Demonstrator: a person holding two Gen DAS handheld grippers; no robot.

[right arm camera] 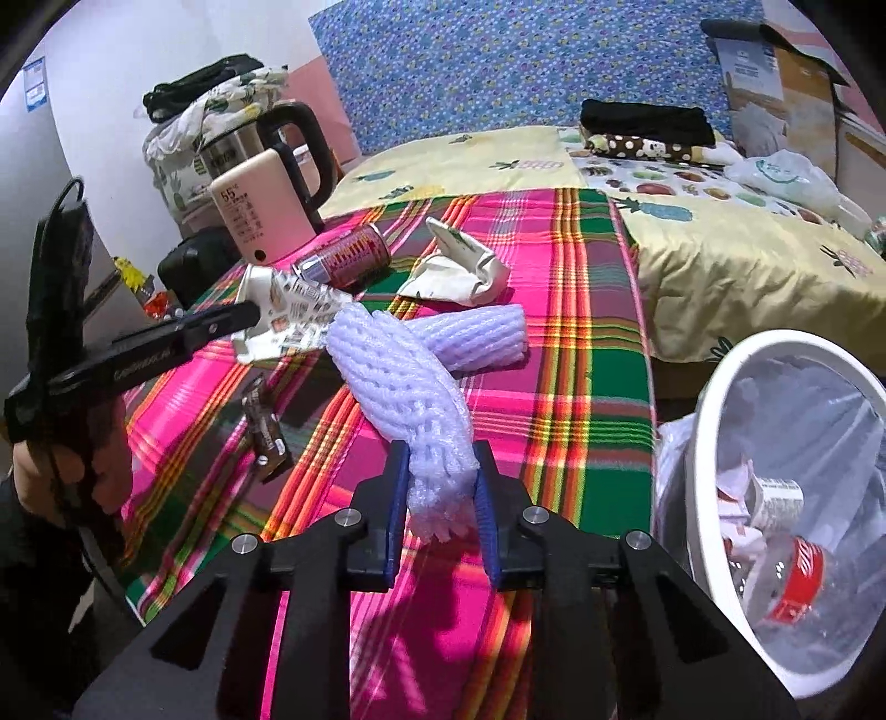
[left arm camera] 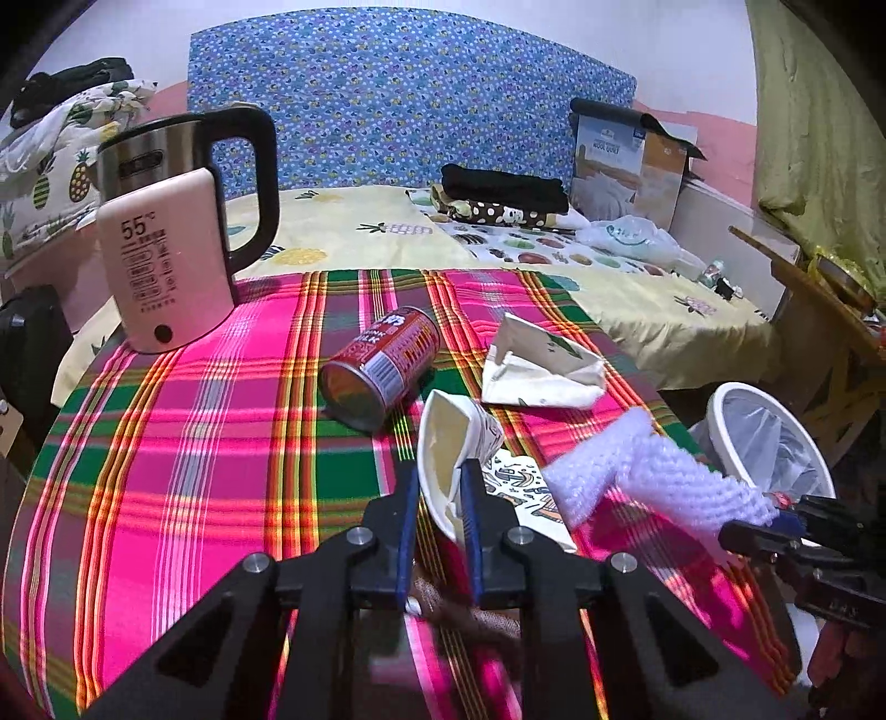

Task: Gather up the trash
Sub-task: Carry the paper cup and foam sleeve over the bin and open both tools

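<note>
Now both jaws grip — left gripper (left arm camera: 437, 487) on paper cup (left arm camera: 451, 443), right gripper (right arm camera: 440, 487) on foam net (right arm camera: 398, 376).

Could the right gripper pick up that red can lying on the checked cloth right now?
Probably not yet. The right gripper is shut on the foam net sleeve, so its jaws are full. The red can itself lies unobstructed on the checked cloth, beyond the sleeve.

A bed with a pale yellow pineapple-print sheet (left arm camera: 354, 221) fills the room; a bright pink, green and orange plaid cloth (left arm camera: 194, 443) covers its near end; a blue floral-patterned headboard panel (left arm camera: 410, 94) leans against the white-and-pink wall (left arm camera: 692, 50); an olive-green curtain (left arm camera: 819, 122) hangs at right; a wooden side table (left arm camera: 819, 310) stands beside the bed.
</note>
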